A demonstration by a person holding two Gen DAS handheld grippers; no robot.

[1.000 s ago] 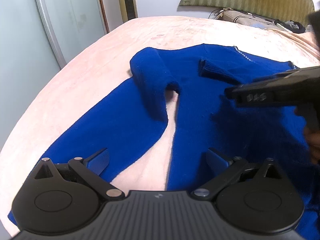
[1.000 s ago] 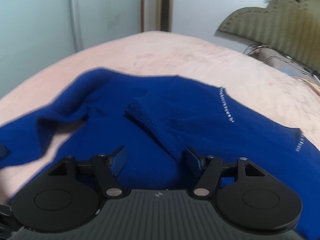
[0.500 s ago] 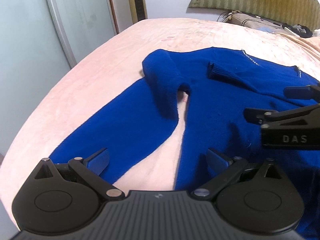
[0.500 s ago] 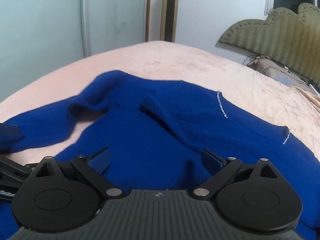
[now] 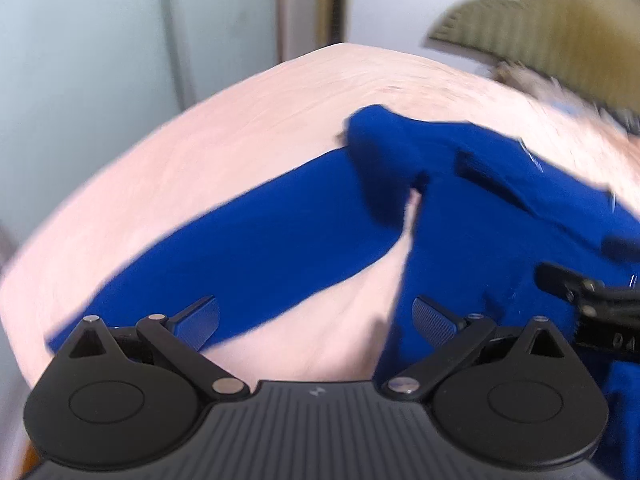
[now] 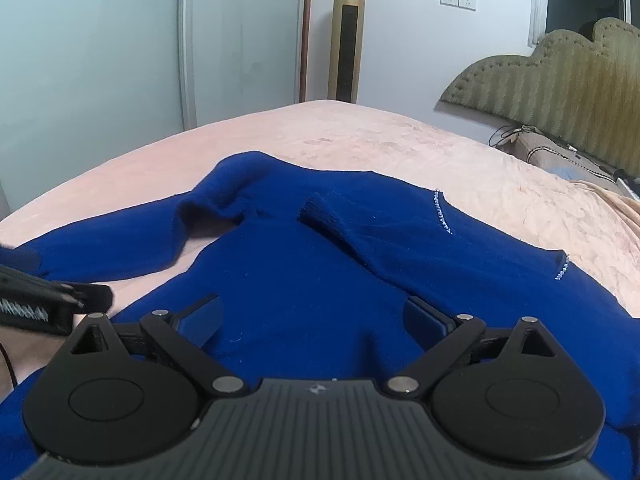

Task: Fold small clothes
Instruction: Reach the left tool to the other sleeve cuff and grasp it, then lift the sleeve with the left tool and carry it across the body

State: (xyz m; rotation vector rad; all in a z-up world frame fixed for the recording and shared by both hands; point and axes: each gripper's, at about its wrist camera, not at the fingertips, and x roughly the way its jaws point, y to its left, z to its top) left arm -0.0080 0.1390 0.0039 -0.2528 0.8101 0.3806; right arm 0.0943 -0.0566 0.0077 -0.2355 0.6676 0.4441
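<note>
A small blue sweater [image 6: 304, 264] lies flat on the pink bed [image 6: 360, 140]. One sleeve is folded across its chest, with the cuff [image 6: 320, 216] in the middle. The other sleeve [image 5: 248, 248] stretches out to the left. My left gripper [image 5: 316, 320] is open and empty, above the gap between that sleeve and the body. My right gripper [image 6: 312, 320] is open and empty, low over the sweater's body. Each gripper shows at the edge of the other's view, the right one in the left wrist view [image 5: 592, 304] and the left one in the right wrist view [image 6: 48, 300].
A padded headboard [image 6: 560, 72] and a pillow [image 6: 560, 156] are at the far right. A tall gold fan tower [image 6: 346, 36] and sliding glass doors [image 6: 100, 60] stand behind the bed. The left wrist view is blurred by motion.
My right gripper let go of the folded sleeve, opened wide and drew back. My left gripper pulled back and swung left, so the outstretched sleeve now fills its view.
</note>
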